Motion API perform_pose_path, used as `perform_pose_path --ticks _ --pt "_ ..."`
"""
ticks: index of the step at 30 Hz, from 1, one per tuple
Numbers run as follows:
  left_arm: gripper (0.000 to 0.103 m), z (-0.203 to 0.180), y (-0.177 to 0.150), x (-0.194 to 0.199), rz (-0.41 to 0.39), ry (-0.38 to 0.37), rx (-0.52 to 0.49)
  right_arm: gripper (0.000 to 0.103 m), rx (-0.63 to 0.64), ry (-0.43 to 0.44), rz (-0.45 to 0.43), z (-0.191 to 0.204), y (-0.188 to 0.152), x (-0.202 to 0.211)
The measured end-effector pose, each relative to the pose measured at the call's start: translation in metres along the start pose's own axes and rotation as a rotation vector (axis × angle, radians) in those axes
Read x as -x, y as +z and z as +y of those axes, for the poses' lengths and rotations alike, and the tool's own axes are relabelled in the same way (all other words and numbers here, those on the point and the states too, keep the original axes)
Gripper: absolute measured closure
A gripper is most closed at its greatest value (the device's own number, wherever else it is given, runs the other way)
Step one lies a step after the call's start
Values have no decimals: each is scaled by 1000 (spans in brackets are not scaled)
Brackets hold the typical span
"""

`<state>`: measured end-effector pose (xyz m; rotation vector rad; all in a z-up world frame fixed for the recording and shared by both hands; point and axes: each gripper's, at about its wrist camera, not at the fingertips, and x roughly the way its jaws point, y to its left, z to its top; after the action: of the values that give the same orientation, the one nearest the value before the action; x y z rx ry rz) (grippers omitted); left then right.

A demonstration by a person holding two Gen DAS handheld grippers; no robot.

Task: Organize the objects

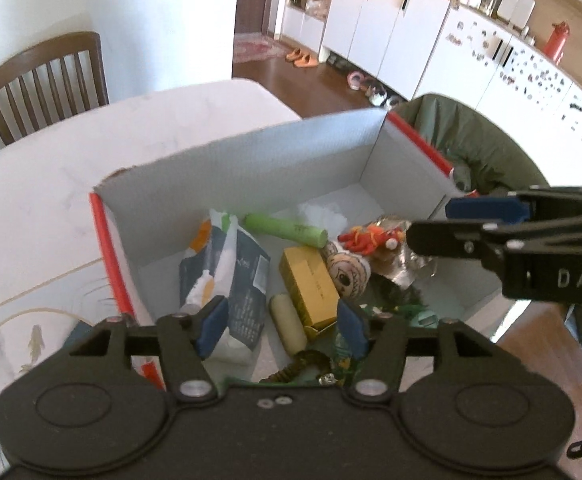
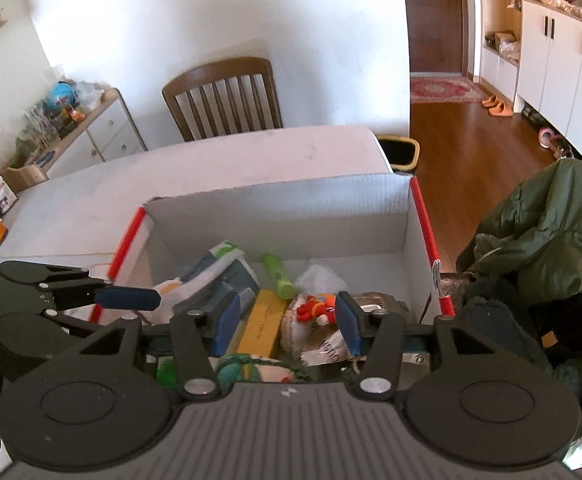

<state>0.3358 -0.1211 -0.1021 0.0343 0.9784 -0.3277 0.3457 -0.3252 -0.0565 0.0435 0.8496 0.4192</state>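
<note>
- Box (image 1: 291, 160) of grey corrugated card with red-taped edges stands open on the white table (image 1: 71, 160); a wooden chair (image 1: 47, 80) sits at the table's far side.
- Contents, all loose on the box floor: a green tube (image 1: 287, 230) lying toward the back, a yellow carton (image 1: 311, 284) in the middle, a dark blue pouch (image 1: 243, 284) to its left with a white-and-orange tube (image 1: 207, 276) across it.
- Further contents — a cream cylinder (image 1: 289, 322) just beside the carton's near end, a pale soft toy with a drawn face (image 1: 347, 272) on the carton's right, a red-and-orange figure (image 1: 365, 238) touching the toy's far side, and crumpled white paper (image 1: 323, 214) behind.
- Left gripper (image 1: 279, 324): poised over the near end of the box, blue pads set wide apart, nothing between them.
- Right gripper (image 2: 287, 318): likewise over the box, reaching in from the right side, fingers spread wide and empty; the red figure and the carton are visible below the gap.
- Green jacket (image 2: 539, 240) is heaped just beyond the box's right wall.
- White cabinets (image 1: 383, 28) line the far room wall.
</note>
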Motion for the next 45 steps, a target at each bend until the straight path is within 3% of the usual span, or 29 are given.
perform_pose_path --ticks 14,22,32,36,45 --pt "27 4 -16 75 -145 -34 -44 47 -40 -28 -86 31 -21 52" --pt "22 10 -27 108 -214 -36 -59 33 -24 -15 -173 58 -33 82" --pt "8 19 -42 138 -283 -51 -75 19 -31 -4 -269 81 -47 113" --pt "1 22 -46 146 -305 -62 -71 19 -36 -7 -281 89 -52 119" --pt "1 27 -55 163 -347 -75 -69 18 -55 -6 -325 104 -64 133"
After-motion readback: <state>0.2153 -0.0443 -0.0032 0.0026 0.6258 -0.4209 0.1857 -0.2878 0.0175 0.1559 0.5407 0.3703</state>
